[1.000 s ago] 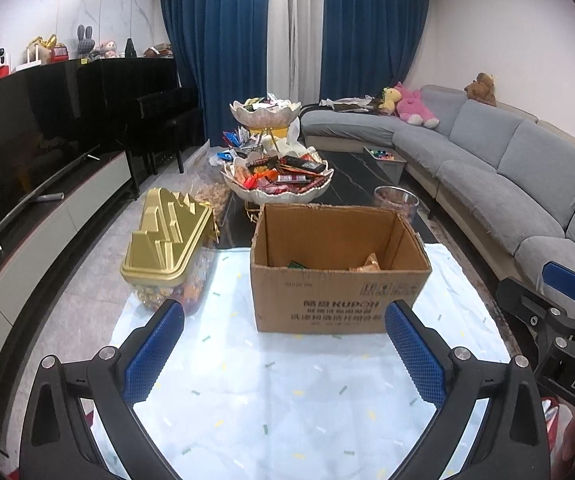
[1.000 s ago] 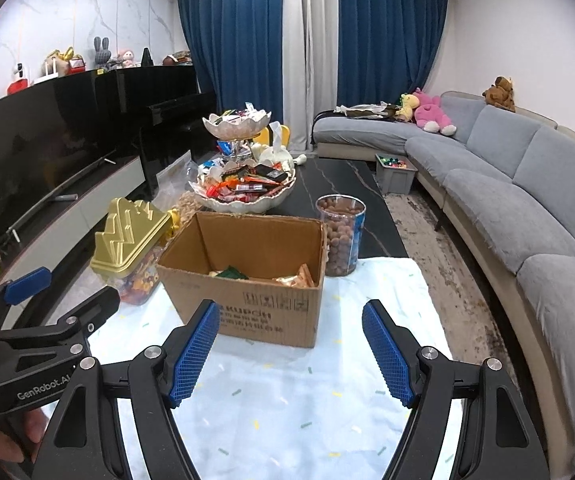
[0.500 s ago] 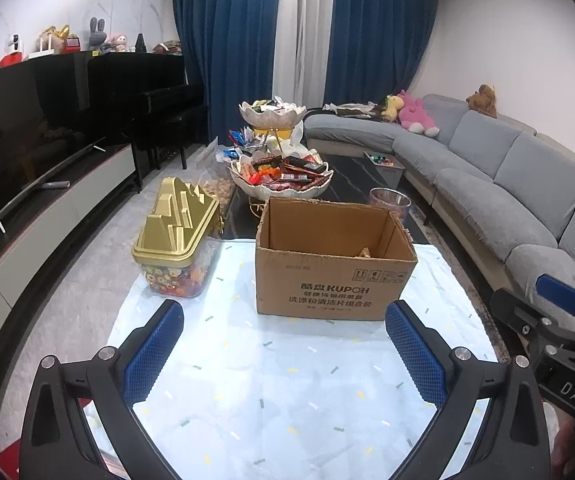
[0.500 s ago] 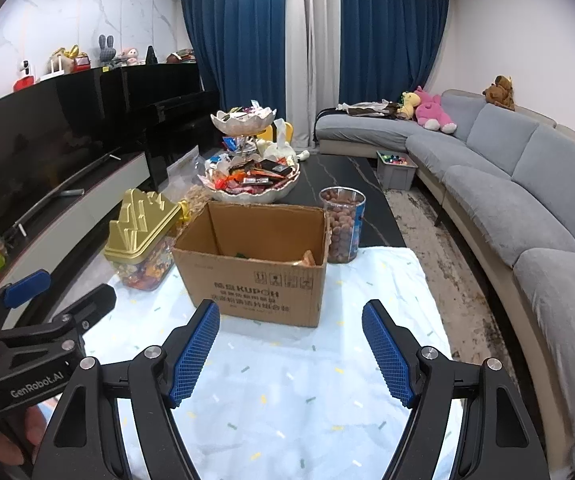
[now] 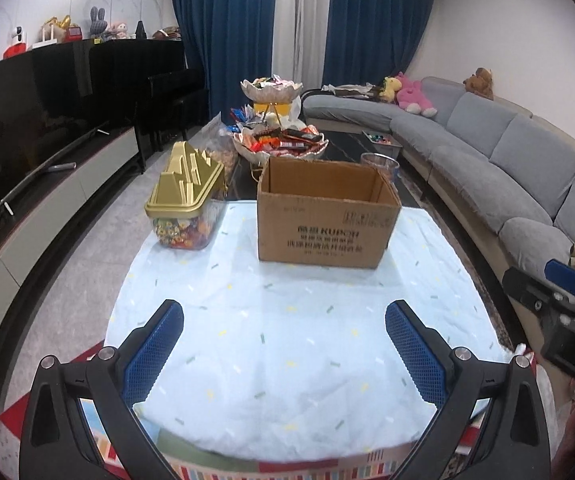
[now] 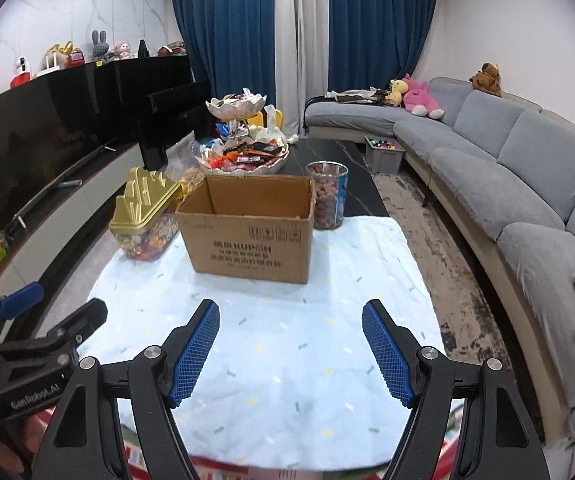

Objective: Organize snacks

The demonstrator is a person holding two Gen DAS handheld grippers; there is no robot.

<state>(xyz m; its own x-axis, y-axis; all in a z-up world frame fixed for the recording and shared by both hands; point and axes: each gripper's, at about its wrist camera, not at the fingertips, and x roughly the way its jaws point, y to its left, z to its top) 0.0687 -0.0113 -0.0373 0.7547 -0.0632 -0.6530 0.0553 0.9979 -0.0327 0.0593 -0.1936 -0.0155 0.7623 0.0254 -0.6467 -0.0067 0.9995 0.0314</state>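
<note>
Pulling back in left wrist view: left gripper (image 5: 283,354) wide apart, empty; cardboard box (image 5: 329,216) smaller than a second ago, frame centre; one gold-lidded candy tub (image 5: 185,200) centre left. Right wrist view: right gripper (image 6: 290,354) also apart, empty; one nut jar (image 6: 327,196) behind box; two-tier snack bowl (image 6: 243,156) upper centre. Likely done.

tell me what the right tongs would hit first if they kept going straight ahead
Most likely the cardboard box. The right tongs are open and empty above the pale blue cloth, with only bare cloth before the box's front face. If they point slightly downward, they would meet the cloth first; depth is unclear.
</note>
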